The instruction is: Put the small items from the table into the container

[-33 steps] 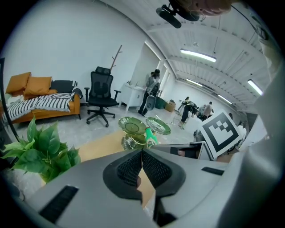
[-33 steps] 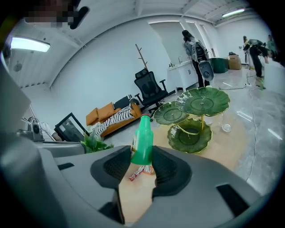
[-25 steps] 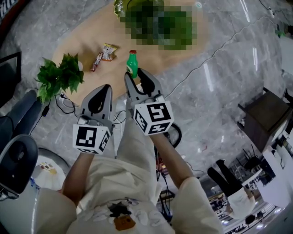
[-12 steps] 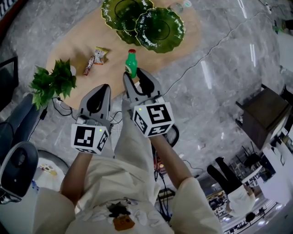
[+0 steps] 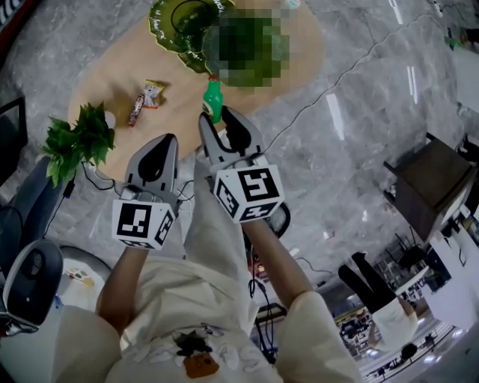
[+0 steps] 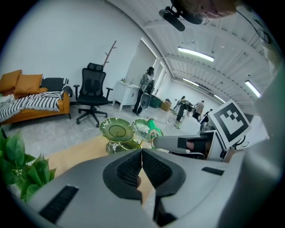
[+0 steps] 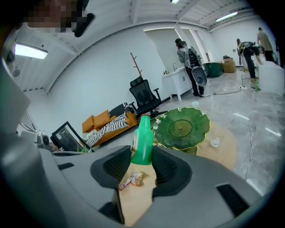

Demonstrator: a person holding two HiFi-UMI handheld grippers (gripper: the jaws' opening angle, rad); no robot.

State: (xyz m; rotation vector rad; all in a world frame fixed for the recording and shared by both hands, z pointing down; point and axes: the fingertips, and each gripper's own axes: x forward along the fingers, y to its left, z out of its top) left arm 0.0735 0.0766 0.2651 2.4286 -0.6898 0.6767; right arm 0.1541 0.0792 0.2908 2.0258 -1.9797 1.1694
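Note:
A green bottle [image 5: 213, 99] with a red cap stands upright near the front edge of the oval wooden table [image 5: 112, 71]. Two snack packets [image 5: 146, 99] lie left of it. Green leaf-shaped dishes [image 5: 176, 22] stand stacked at the table's far end. My right gripper [image 5: 217, 123] is open just short of the bottle [image 7: 143, 141], which shows through the gap with the packets [image 7: 132, 179] and dishes [image 7: 181, 126] beyond; nothing is between the pads. My left gripper [image 5: 165, 142] hangs shut and empty before the table's near edge. In the left gripper view its pads [image 6: 133, 167] meet.
A leafy potted plant [image 5: 78, 138] sits at the table's left end. An office chair [image 5: 30, 277] stands at the lower left, a cable [image 5: 329, 84] crosses the marble floor, and a dark cabinet [image 5: 426, 187] stands to the right. People stand far across the room [image 6: 144, 89].
Both grippers have moved forward toward the table. The bottle now sits right at the right gripper's tips. Neither gripper's jaws have changed.

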